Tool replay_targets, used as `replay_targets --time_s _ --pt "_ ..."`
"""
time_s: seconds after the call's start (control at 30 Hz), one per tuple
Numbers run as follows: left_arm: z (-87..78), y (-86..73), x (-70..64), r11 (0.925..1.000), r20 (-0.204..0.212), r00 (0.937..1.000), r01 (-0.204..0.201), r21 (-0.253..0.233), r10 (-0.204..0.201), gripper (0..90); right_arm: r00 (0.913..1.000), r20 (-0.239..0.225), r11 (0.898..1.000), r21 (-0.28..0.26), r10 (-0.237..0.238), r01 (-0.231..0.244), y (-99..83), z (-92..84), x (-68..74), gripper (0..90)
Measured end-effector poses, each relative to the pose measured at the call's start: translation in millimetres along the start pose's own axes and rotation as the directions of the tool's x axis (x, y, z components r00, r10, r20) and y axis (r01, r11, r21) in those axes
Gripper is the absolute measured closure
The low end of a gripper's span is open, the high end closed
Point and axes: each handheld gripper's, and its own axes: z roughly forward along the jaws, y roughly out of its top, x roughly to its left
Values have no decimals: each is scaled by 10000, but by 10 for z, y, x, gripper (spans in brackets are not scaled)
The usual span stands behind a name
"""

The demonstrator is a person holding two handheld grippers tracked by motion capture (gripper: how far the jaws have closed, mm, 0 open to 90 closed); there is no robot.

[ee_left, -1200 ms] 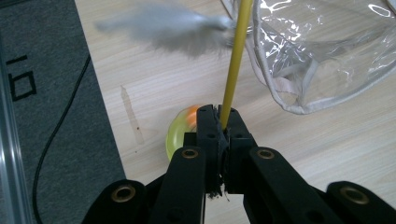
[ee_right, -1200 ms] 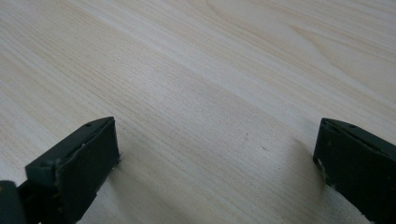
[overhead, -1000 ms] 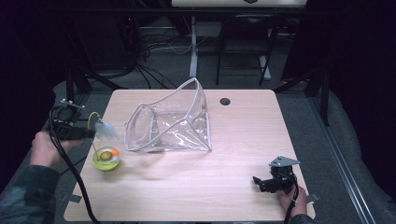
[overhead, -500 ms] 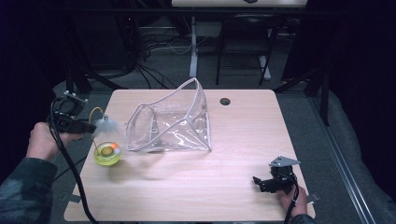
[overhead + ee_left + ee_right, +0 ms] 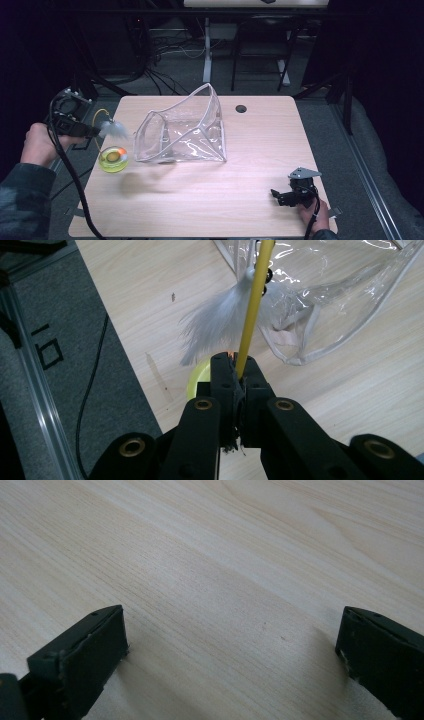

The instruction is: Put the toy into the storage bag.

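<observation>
Your left gripper [image 5: 239,371] has its jaws pinched tight on a thin yellow wand [image 5: 254,310] with a white feather tuft [image 5: 212,327] at the far end, lifted off the pale wooden table [image 5: 250,200]. Ahead of its jaws lies the large clear plastic pouch with white piping [image 5: 185,132], mouth gaping toward the tool. Just below the jaws sits the small yellow-green round dish [image 5: 113,159]. So the pick-up looks done; carrying the feather toy to the pouch, if that is your aim, is left. Your right gripper [image 5: 291,193] rests low at the near edge, well apart, jaws spread wide and holding nothing.
</observation>
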Motion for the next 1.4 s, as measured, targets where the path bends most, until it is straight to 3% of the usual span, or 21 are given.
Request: replay_targets --time_s 0.63,1.4 --pt "-255 216 11 9996 -238 9994 -237 -129 234 876 10000 49 10000 -28 18 -18 -2 0 4 0" --pt "-618 521 -71 9960 -558 9963 -686 -567 654 877 10000 74 10000 -29 30 -30 -3 -2 7 0"
